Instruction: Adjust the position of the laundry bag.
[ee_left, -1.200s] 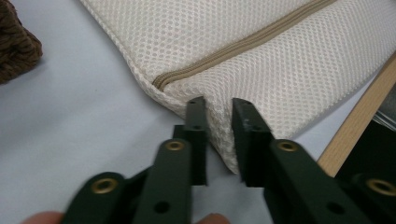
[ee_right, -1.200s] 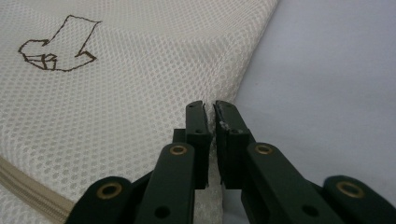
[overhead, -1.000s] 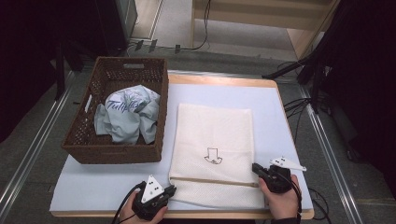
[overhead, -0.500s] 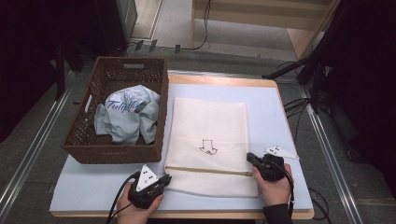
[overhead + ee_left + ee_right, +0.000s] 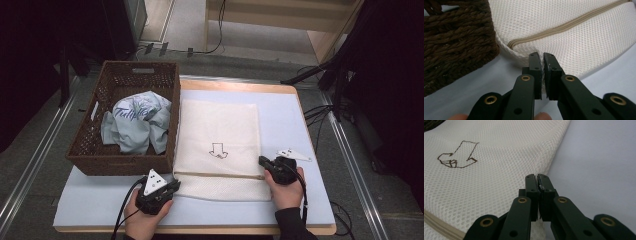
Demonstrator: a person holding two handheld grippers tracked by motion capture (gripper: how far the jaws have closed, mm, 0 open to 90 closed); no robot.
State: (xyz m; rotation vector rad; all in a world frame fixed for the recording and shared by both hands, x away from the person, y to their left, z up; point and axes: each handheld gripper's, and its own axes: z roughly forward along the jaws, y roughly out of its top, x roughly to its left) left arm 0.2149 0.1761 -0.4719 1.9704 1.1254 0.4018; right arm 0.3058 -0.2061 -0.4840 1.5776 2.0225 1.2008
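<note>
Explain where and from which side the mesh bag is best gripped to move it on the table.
Grip the mesh bag at its two near corners, coming in low from the person's edge. It lies flat and limp, so only its thin edges fit between jaws; the near end by the zipper is folded and raised. The left gripper and right gripper are pinched there.

Even, soft light; gripper views blur up close.

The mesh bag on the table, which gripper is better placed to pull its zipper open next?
Left, probably. The left gripper pinches the mesh bag at the corner where the zipper ends, beside the basket. The right gripper clamps the bag's opposite edge, so it suits holding.
</note>
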